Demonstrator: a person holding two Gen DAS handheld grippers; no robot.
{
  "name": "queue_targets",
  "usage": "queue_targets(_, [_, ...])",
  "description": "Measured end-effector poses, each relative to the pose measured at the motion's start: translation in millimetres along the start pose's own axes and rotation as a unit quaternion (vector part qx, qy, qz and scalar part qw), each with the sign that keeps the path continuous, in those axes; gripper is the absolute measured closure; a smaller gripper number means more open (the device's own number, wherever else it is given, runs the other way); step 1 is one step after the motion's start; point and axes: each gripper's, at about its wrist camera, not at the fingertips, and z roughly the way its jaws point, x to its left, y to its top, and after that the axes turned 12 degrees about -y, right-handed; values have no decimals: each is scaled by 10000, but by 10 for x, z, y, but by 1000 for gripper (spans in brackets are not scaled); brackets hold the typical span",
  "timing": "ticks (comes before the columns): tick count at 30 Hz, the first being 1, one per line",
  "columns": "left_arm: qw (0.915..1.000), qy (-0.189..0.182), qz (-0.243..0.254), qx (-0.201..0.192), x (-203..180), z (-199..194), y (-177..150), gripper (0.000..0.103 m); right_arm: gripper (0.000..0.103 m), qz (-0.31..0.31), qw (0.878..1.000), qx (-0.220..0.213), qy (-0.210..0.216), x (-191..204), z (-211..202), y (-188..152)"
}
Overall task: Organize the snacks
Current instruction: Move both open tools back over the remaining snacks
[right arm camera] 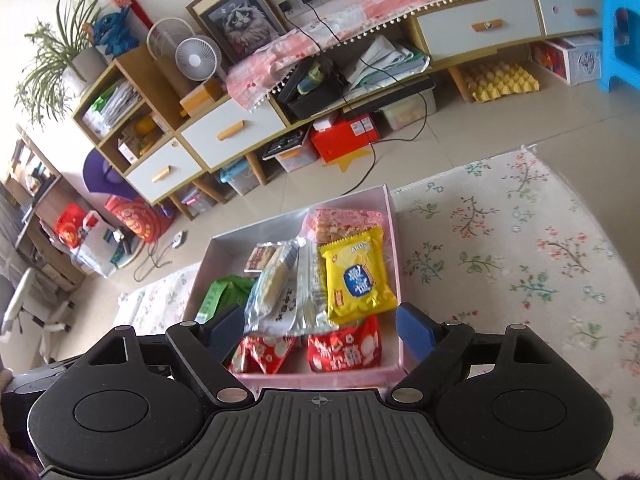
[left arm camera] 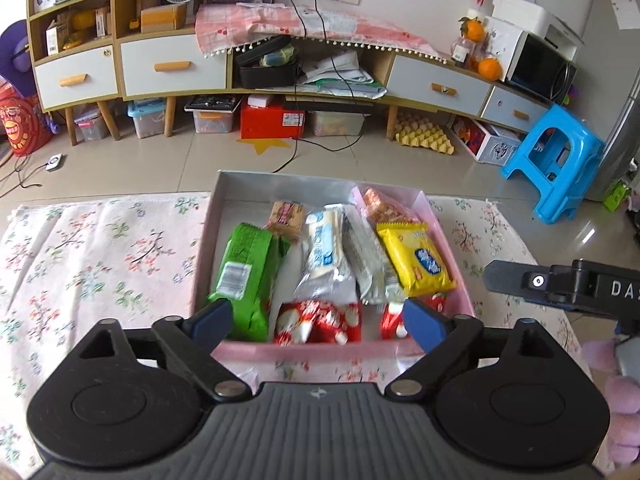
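1. Sitting on a floral cloth (left arm camera: 100,248), the shallow pink box (left arm camera: 448,240) holds crinkly snack packets — a green pack (left arm camera: 246,276), a yellow pouch (left arm camera: 416,258), clear-wrapped wafers (left arm camera: 324,256) and red bags (left arm camera: 316,322).
2. Left gripper (left arm camera: 318,322) and right gripper (right arm camera: 320,328) hover above the box's near end — jaws spread wide, nothing between them.

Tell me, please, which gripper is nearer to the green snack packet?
Left. The left gripper has one fingertip right beside the green snack packet; the right gripper sits toward the box's other side, over the red packets.
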Motion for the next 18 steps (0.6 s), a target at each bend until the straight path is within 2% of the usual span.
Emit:
queue_targets(6, [9998,160,72,45,-15,-164,-133,1,16,-154,9998,17,-86,32,-165,-134])
queue_targets(8, [9997,218,113,47,-28,-211,-187,1,11,-205,9997,23,-120,55,-206,-191])
queue_targets(18, [9985,471,283,73,-71,-382,-475,0,10,-744,9963,11,-436,203,-397,-464])
